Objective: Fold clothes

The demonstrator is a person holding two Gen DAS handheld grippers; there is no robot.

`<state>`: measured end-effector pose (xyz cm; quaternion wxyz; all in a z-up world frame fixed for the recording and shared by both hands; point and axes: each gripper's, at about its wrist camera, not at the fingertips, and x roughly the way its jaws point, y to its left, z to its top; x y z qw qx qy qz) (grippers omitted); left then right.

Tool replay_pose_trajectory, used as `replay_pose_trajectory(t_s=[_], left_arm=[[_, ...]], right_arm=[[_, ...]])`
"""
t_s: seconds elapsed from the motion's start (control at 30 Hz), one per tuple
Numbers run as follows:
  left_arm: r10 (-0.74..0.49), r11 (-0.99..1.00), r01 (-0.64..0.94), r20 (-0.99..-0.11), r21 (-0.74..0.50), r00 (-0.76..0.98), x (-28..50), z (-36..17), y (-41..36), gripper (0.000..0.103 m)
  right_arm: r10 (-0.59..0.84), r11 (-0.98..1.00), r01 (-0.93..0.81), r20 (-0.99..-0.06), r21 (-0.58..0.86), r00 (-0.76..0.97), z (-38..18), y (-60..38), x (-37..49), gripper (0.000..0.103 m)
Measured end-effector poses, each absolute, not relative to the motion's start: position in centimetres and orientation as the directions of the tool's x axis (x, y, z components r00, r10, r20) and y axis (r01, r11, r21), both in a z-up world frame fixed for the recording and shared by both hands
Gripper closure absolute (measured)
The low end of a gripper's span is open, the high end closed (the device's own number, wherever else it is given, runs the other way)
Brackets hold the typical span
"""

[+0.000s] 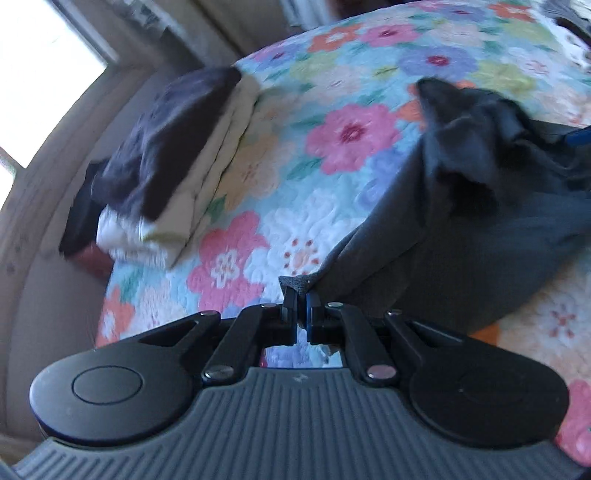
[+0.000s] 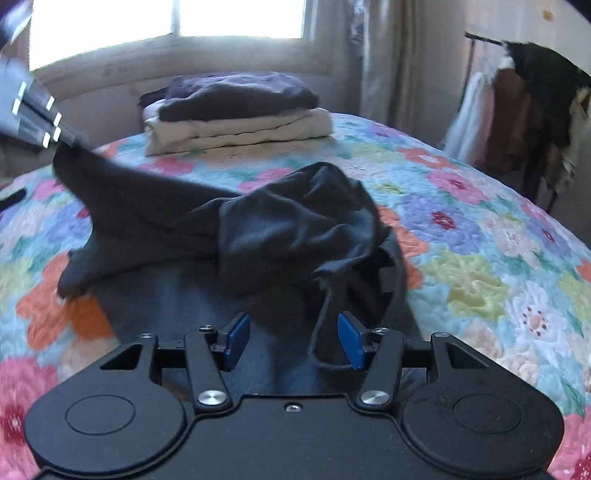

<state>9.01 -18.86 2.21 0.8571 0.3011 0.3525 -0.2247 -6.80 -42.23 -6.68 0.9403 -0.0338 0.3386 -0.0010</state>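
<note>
A dark grey garment [image 1: 461, 229] lies crumpled on the floral quilt [image 1: 266, 155]. My left gripper [image 1: 301, 295] is shut on a hemmed corner of it and holds that corner lifted. In the right wrist view the garment [image 2: 288, 229] is bunched in front of my right gripper [image 2: 293, 339], which is open with its blue pads [image 2: 236, 339] on either side of loose cloth, low over the garment. The left gripper [image 2: 55, 142] shows at upper left, pulling a stretched corner up and to the left.
A stack of folded clothes [image 2: 236, 110], dark on top and cream below, sits at the far edge of the quilt [image 2: 480, 258], and shows in the left wrist view [image 1: 173, 166]. A window [image 2: 166, 26] is behind it. Hanging clothes [image 2: 535, 103] stand at the right.
</note>
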Motion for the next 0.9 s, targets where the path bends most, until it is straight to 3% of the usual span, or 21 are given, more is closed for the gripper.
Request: replay_pose_trajectory(t_s=[0.13, 0.23, 0.33, 0.4, 0.5, 0.57, 0.67, 0.9], left_arm=[[-0.222, 0.717, 0.618, -0.734, 0.323, 0.642, 8.1, 4.2, -19.7, 0.099], [-0.268, 0.719, 0.610, -0.676, 0.335, 0.687, 7.7, 4.1, -19.4, 0.099], [-0.287, 0.718, 0.593, -0.621, 0.365, 0.730, 8.1, 3.3, -19.1, 0.099], [-0.283, 0.738, 0.574, -0.611, 0.353, 0.740, 9.0, 3.1, -18.4, 0.099], [-0.262, 0.777, 0.541, -0.616, 0.322, 0.743, 10.7, 3.0, -16.9, 0.099], [-0.238, 0.806, 0.518, -0.645, 0.287, 0.727, 12.4, 2.6, -15.8, 0.100], [-0.226, 0.831, 0.489, -0.644, 0.263, 0.731, 14.5, 2.1, -15.1, 0.100], [-0.221, 0.920, 0.367, -0.592, 0.137, 0.775, 20.8, 2.7, -14.5, 0.099]], right_arm=[[-0.014, 0.995, -0.053, -0.648, -0.084, 0.761, -7.7, -40.4, -6.9, 0.038], [0.000, 0.994, -0.067, -0.632, -0.082, 0.775, -7.8, -38.9, -5.8, 0.035], [-0.011, 0.997, -0.041, -0.634, -0.068, 0.773, -8.2, -37.8, -2.2, 0.022], [-0.059, 0.996, -0.004, -0.669, -0.092, 0.740, -8.7, -37.9, 1.2, 0.023], [-0.059, 0.998, 0.047, -0.703, -0.036, 0.709, -8.7, -40.1, 5.6, 0.047], [0.005, 0.998, 0.041, -0.720, 0.046, 0.694, -8.2, -42.0, 8.3, 0.093], [0.038, 0.996, 0.027, -0.703, 0.080, 0.710, -6.1, -43.7, 11.3, 0.095], [-0.084, 0.995, 0.102, -0.559, 0.000, 0.825, 0.4, -46.0, 16.1, 0.095]])
